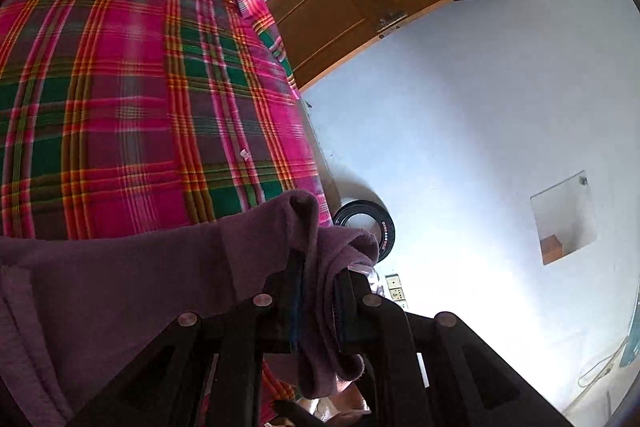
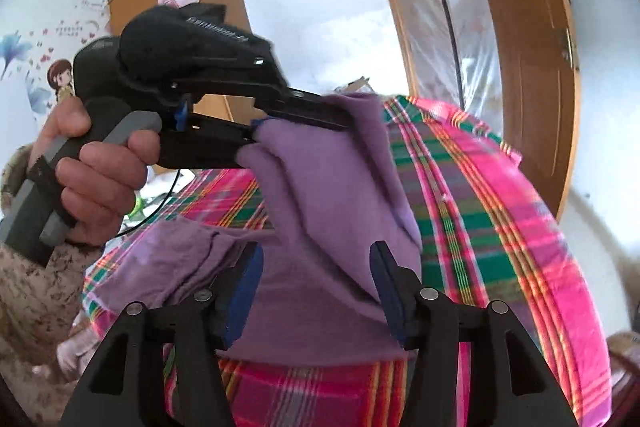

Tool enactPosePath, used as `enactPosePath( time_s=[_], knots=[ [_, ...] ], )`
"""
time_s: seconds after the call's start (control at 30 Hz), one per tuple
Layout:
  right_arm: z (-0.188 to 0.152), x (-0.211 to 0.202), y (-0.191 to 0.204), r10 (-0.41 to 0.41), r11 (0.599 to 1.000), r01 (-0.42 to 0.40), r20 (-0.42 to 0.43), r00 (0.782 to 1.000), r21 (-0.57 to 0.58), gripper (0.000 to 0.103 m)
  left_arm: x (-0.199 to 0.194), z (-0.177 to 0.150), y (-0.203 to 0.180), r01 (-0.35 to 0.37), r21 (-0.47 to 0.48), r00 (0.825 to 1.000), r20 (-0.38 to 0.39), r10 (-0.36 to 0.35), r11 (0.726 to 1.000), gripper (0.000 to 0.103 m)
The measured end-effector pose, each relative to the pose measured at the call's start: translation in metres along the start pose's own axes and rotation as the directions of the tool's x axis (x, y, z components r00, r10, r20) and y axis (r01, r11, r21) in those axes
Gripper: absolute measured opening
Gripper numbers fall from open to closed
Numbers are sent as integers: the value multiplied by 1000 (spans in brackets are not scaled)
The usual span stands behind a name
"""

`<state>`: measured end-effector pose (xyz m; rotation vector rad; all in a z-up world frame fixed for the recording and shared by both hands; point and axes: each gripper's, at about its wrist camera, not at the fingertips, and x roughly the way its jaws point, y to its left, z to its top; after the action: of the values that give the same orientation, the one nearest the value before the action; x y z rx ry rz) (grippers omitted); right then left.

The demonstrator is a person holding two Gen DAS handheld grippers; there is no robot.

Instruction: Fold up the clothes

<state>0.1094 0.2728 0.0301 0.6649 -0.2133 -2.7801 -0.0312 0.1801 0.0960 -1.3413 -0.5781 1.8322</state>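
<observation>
Garment: purple fleece garment (image 2: 320, 195) hung between both tools above the plaid bedsheet (image 2: 500, 211), part of it trailing onto the sheet on the left.
Left tool: left tool (image 1: 316, 291) was clenched on a bunched fold of the fleece, which spilled out past its tips and down below them.
Right tool: right tool (image 2: 316, 291) stood spread wide, fleece draped between its fingers; nothing was pinched.
Hand: the person's hand (image 2: 96, 179) squeezed the left tool's trigger.
Handling: soft, light, limp cloth, likely to sag and bunch, not slip.
Grip point: a flat hem or corner just ahead of the right tool looked best, not the thick wad.
</observation>
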Motion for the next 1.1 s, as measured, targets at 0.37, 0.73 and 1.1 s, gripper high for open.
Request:
enactPosePath(
  time_s=[0.37,0.73,1.1],
  knots=[
    [26,18,-3,-237,971,236,47,970,26,57,19,16,-13,32,1,999,-28,-31,1000,13],
    [38,-3,-69,-296,938,286,19,955,196,6,46,31,-45,82,96,991,-112,-71,992,18],
    [-6,-18,-164,-277,820,294,-108,955,492,6,81,62,-6,-37,89,991,-126,48,995,25]
  ],
)
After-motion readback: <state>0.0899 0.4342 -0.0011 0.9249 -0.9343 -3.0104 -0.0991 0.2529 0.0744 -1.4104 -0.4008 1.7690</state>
